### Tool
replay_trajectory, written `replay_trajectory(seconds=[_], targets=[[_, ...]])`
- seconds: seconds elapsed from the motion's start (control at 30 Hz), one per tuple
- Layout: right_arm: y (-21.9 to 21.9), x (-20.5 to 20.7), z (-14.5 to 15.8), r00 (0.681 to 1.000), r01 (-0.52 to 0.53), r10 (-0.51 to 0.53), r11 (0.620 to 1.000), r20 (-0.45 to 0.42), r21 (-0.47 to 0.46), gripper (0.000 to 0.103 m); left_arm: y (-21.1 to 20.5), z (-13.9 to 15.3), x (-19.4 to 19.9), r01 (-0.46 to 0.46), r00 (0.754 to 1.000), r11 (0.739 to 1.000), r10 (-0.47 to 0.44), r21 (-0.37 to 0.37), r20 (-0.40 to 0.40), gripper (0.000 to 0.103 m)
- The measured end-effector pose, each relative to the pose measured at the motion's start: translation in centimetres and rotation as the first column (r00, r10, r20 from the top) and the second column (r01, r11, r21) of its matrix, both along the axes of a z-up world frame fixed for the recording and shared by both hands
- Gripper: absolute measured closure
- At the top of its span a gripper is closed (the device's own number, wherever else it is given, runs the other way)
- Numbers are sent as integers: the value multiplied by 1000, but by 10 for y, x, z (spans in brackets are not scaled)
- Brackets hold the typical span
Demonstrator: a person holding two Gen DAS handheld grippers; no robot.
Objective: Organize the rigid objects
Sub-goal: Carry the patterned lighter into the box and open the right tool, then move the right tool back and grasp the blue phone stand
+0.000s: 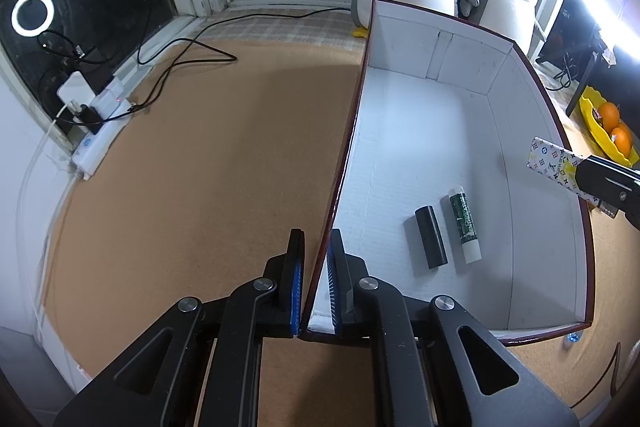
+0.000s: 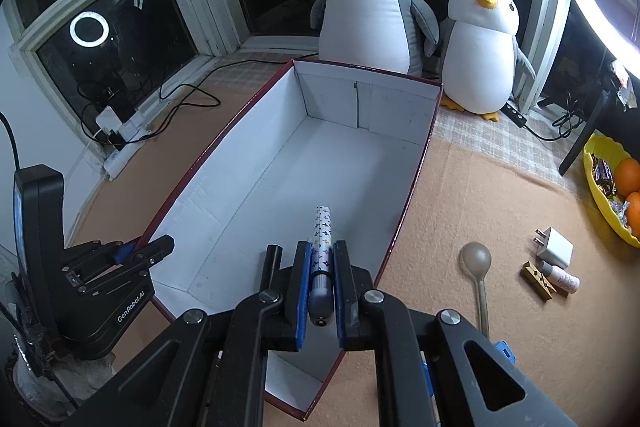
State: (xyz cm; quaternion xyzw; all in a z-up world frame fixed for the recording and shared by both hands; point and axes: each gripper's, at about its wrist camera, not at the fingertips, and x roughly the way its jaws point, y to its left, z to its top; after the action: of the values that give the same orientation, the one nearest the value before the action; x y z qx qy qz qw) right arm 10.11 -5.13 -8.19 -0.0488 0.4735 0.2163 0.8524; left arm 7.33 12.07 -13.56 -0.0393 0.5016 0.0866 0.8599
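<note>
Over on the left, the left black two-finger gripper [image 1: 316, 279] is angled steeply down at the near corner of the open white cardboard box with the dark red rim [image 1: 532, 75]. Its blue-padded jaws are pinched onto the box's left wall, one finger outside over the tan cork-coloured table surface [image 1: 200, 167], the other inside the box. From the right wrist view that same gripper [image 2: 132, 251] shows at the box's left edge, clamped on the rim.

Moving right, into the box: lying on the white floor near the front are a short black cylinder [image 1: 430, 237] and, just beside it, a white tube with a dark green label [image 1: 464, 225]. They lie side by side, roughly parallel, close but not clearly touching. The far part of the box floor is bare.

Further right, the right black two-finger gripper [image 2: 322, 291] is tilted down over the box's near right portion, its jaws squeezed on a slim flat white case printed with small coloured monogram marks and a grey end cap [image 2: 323, 239]. The case sticks forward from the fingers, hanging above the box interior, not touching the floor. In the left wrist view the patterned case [image 1: 548, 159] pokes in over the box's right wall.

Out on the table to the right of the box lie a beige plastic spoon [image 2: 476, 267], a wooden clothespin [image 2: 538, 281], a white plug adapter [image 2: 554, 247] and a small pale bottle [image 2: 560, 277], near one another. At the far right edge, a yellow bowl [image 2: 600, 203] holds oranges [image 2: 628, 175] and wrapped sweets.
</note>
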Motion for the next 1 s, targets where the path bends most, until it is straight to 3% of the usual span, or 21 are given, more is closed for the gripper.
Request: replay_trajectory(seconds=[0.07,0.13,0.23,0.4,0.67,0.8,1.0], targets=[[1,0,0,1000,-2,2,1000,0,-3,93,0,0,0,2,1000,1000,-2,3,1,93],[3,0,0,1000,-11,11,1000,0,-8,85,-1,0,1,3,1000,1000,-3,4,1,93],[4,-2,3,1000,-12,12,1000,19,-11,63,-1,-1,1,5,1000,1000,-5,5,0,94],[2,-3,6,999,11,-9,999,47,-34,51,-1,-1,2,5,1000,1000,-5,5,0,94],[-19,-6,8,999,36,-37,999,34,18,50,-3,-3,5,14,1000,1000,-14,9,-5,95],[-38,-14,7,996,46,-46,999,72,11,50,-4,-4,6,25,1000,1000,-25,12,-8,95],[-90,-21,0,988,147,-146,989,50,-10,44,-3,-6,8,39,999,999,-39,14,-13,95]])
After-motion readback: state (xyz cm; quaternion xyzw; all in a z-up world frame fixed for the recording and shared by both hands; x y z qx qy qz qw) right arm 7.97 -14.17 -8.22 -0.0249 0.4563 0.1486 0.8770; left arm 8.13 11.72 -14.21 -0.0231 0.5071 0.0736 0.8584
